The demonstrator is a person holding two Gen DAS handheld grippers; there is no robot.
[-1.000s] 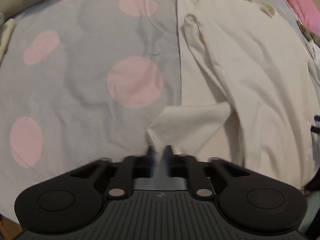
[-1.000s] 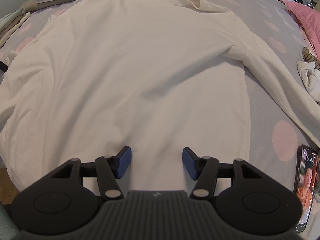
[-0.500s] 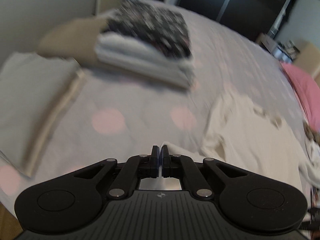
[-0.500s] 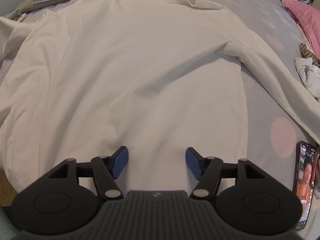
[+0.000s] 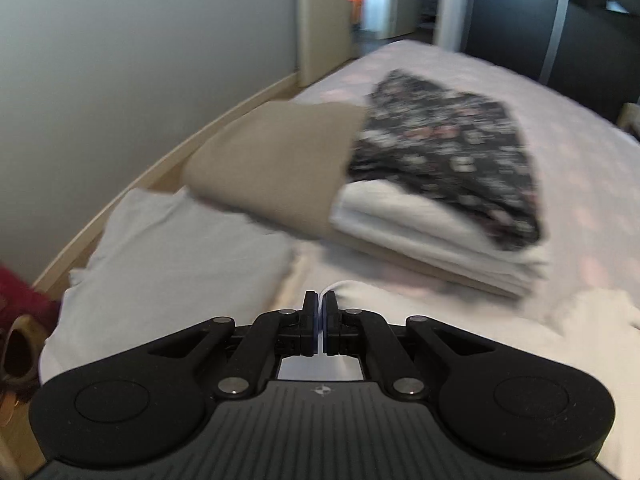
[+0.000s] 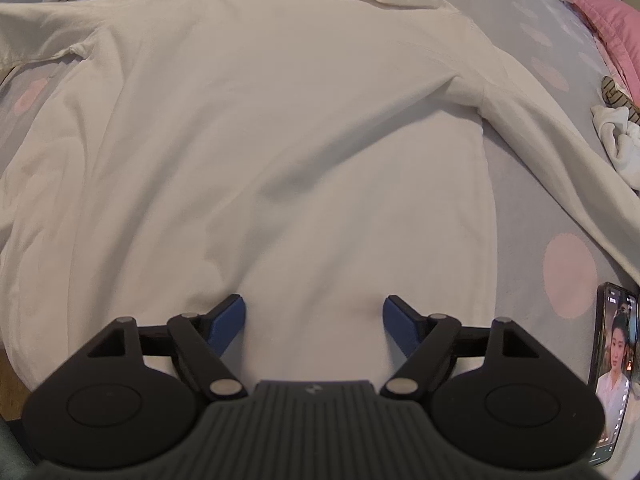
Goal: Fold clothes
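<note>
A cream long-sleeved shirt (image 6: 280, 128) lies spread flat on the bed, collar at the far end. Its left sleeve (image 6: 36, 40) stretches out to the far left and its right sleeve (image 6: 560, 152) runs down to the right. My right gripper (image 6: 313, 316) stands open just above the shirt's near hem, with nothing between its blue pads. In the left wrist view my left gripper (image 5: 319, 312) is shut on a thin edge of the cream sleeve (image 5: 400, 304), which trails off to the right.
A stack of folded clothes (image 5: 420, 200) with a dark floral piece on top lies ahead of the left gripper, beside a tan folded piece (image 5: 272, 160) and a pale one (image 5: 172, 248). A phone (image 6: 612, 372), a crumpled white cloth (image 6: 616, 136) and a pink pillow (image 6: 600, 12) lie at the right.
My left gripper has lifted and swung left with the sleeve end, now facing the folded stacks. The left sleeve has been drawn out from over the shirt body. The right gripper barely moved.
</note>
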